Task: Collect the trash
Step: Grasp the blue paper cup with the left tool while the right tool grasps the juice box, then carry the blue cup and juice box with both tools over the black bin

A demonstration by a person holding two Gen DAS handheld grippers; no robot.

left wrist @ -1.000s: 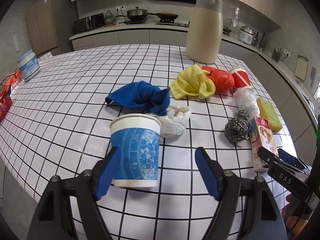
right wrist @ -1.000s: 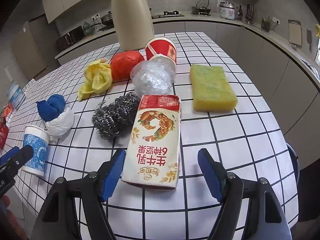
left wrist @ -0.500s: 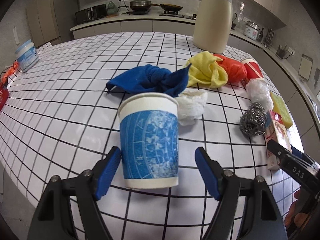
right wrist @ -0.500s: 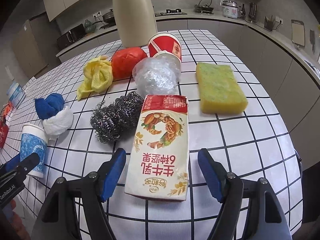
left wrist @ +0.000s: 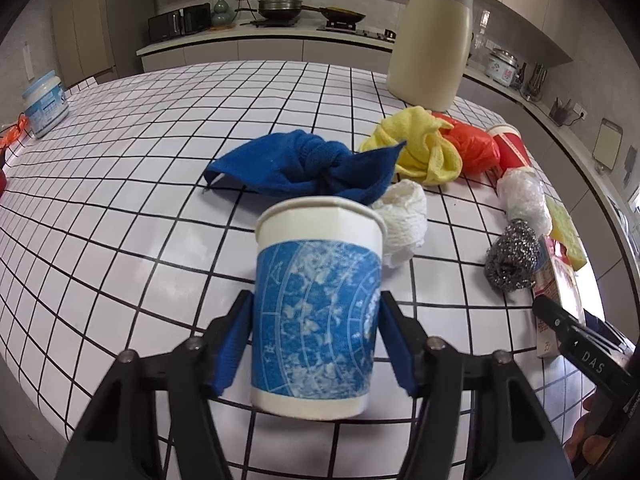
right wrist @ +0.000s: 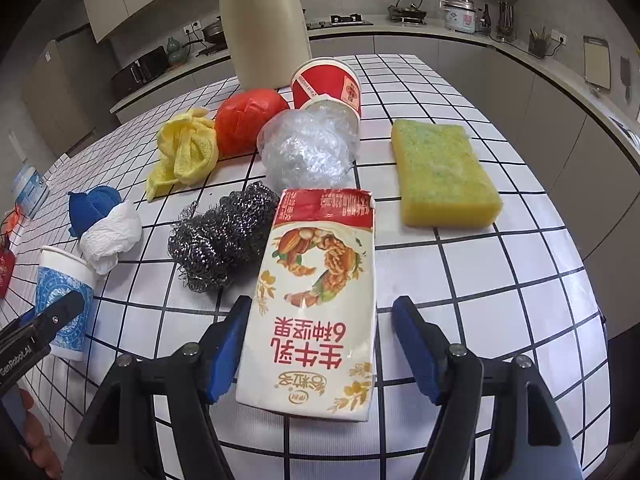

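A: Left gripper [left wrist: 316, 344] closing onto the paper cup [left wrist: 318, 304], both pads touching its blue wall; squeezing lightly, avoiding crushing, keeping it upright.

B: Right gripper [right wrist: 322, 350] gaping around the milk carton [right wrist: 316, 300], pads not yet pressing; centring before closing.

A: Cup standing upright on the desk [left wrist: 120, 216], white-rimmed, blue-patterned. Carton lying flat, red-topped, slightly crumpled.

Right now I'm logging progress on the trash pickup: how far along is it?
Nothing looks collected yet. In hand: the left tool has just been closing around the blue paper cup; the right tool straddles the milk carton, not gripping. Left: the white tissue wad, plastic wrap, red cup.
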